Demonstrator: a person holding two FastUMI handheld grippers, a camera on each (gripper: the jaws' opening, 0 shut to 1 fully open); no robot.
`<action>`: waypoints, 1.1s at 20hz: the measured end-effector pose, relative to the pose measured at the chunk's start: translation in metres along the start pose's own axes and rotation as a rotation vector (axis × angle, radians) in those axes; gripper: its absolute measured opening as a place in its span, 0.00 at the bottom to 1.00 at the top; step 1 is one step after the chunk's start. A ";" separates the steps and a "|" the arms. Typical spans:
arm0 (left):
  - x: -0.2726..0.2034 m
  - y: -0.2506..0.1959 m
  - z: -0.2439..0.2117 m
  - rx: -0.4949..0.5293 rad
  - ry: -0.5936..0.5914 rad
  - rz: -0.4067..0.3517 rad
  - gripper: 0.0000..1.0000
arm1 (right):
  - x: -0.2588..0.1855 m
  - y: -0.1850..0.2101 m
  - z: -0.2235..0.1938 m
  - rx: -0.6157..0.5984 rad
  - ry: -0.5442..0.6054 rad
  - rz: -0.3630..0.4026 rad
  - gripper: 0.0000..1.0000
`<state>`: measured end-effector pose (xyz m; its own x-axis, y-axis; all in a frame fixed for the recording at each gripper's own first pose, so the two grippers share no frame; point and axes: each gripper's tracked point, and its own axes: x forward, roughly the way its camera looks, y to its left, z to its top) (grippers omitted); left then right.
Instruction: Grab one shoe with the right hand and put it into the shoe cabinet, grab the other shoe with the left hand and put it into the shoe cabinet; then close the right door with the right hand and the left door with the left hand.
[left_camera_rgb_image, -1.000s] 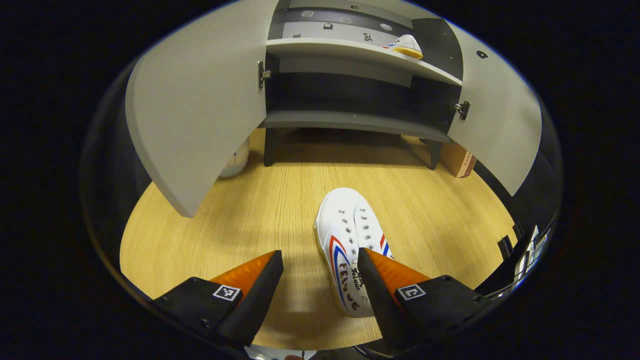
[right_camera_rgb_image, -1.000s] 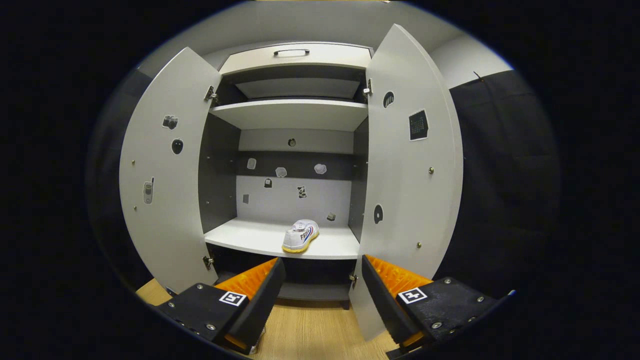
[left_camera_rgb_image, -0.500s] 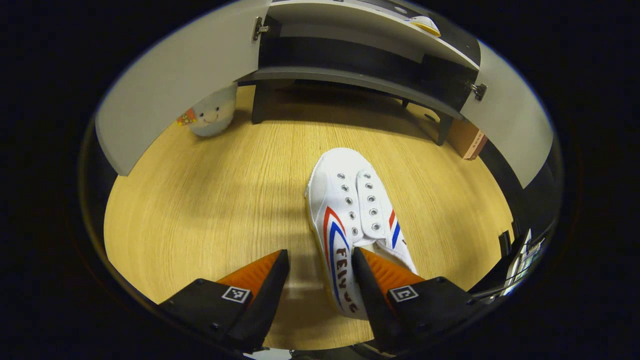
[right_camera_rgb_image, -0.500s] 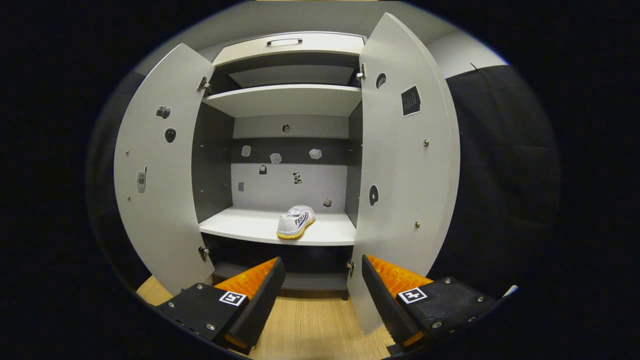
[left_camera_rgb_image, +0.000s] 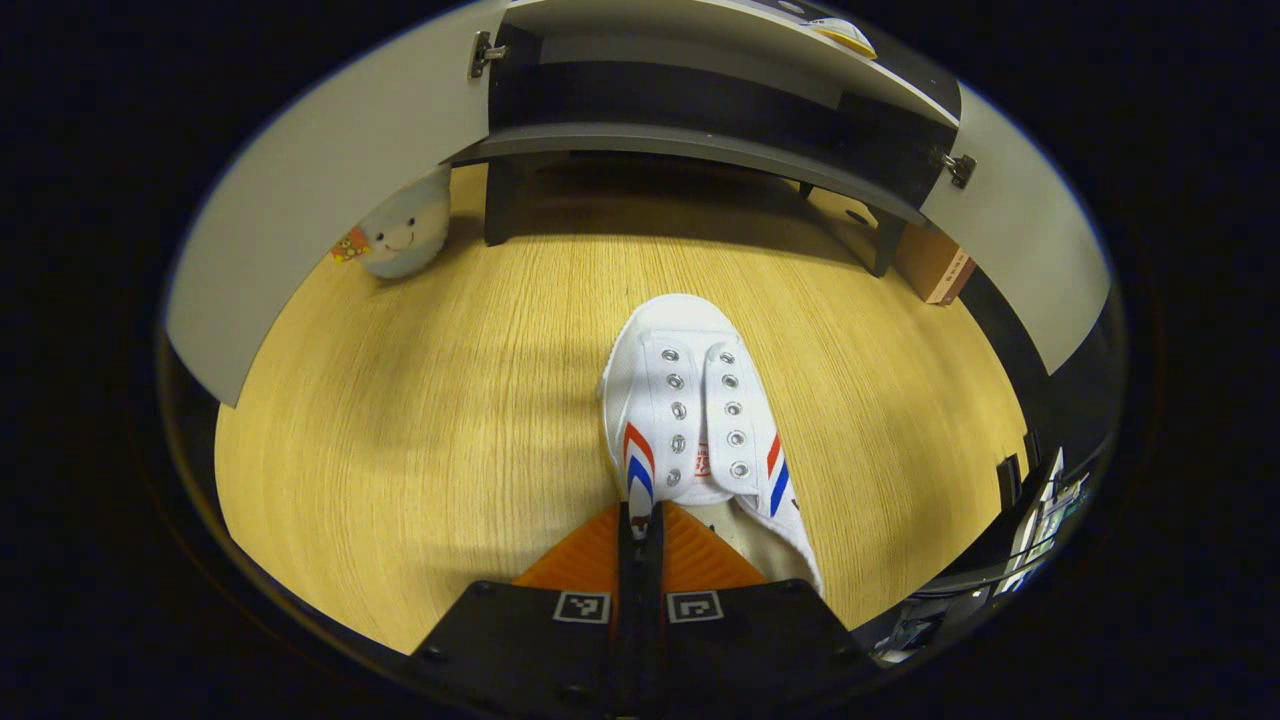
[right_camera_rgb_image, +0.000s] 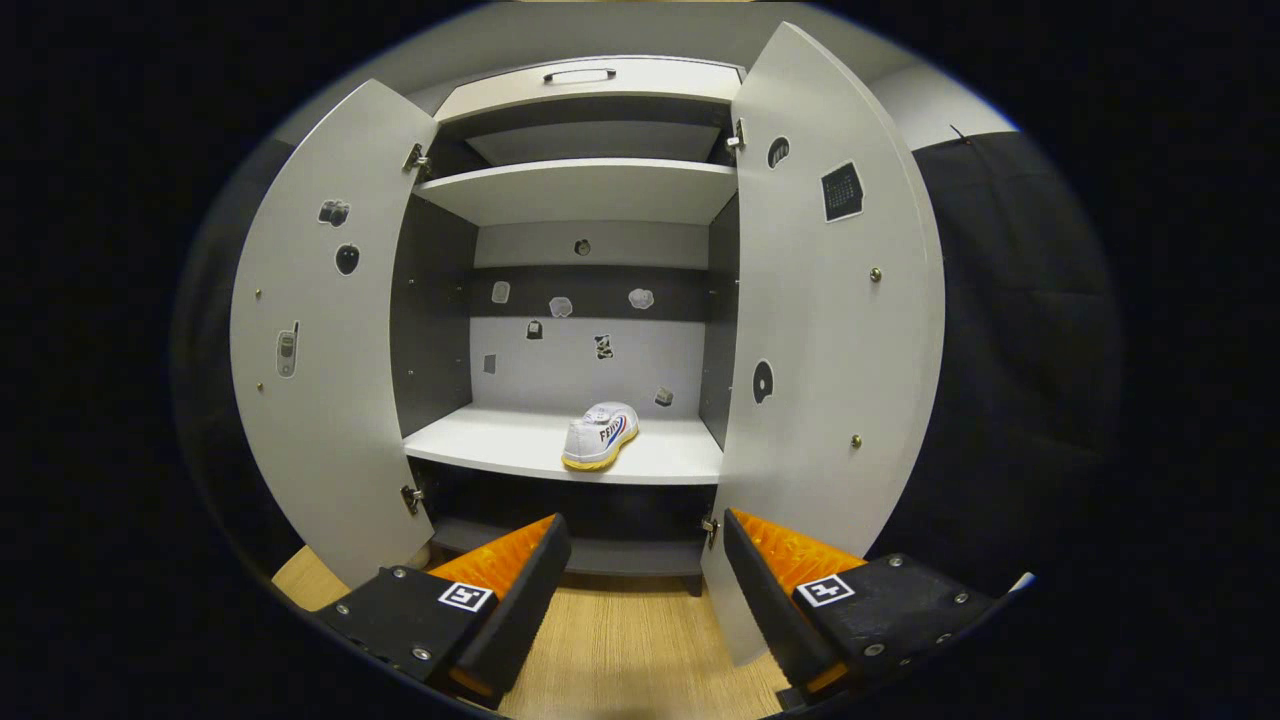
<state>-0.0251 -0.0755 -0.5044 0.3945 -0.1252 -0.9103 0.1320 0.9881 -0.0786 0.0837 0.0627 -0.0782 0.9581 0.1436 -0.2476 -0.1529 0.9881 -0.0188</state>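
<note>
— Left gripper (left_camera_rgb_image: 640, 520)?
— Angled down at the floor, jaws pinching the white sneaker (left_camera_rgb_image: 690, 420) before the shoe cabinet (right_camera_rgb_image: 590, 190)
— Right gripper (right_camera_rgb_image: 640, 560)?
— Level, spread, facing the shelved sneaker (right_camera_rgb_image: 600, 437)

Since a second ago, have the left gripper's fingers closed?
Yes. The left gripper stood open beside the shoe on the wood floor; now its fingers are together, pinching the shoe's side edge.

Left gripper view tilts steeply down, close over the floor (left_camera_rgb_image: 420, 400); right gripper view faces the shoe cabinet (right_camera_rgb_image: 590, 190) level, farther back. Both catch its lower shelf at 12 o'clock.
</note>
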 end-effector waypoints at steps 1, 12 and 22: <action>-0.004 0.000 0.001 -0.019 0.014 -0.008 0.06 | 0.000 0.001 0.001 0.002 -0.003 0.001 0.94; -0.129 0.018 0.119 0.010 -0.119 -0.086 0.07 | 0.000 0.001 0.009 0.028 -0.022 0.027 0.95; -0.260 0.045 0.300 0.008 -0.325 -0.134 0.06 | 0.010 0.009 0.034 0.049 -0.078 0.111 0.94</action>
<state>0.1513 -0.0252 -0.1496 0.6418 -0.2770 -0.7151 0.2086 0.9604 -0.1848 0.1006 0.0746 -0.0482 0.9524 0.2539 -0.1691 -0.2486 0.9672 0.0521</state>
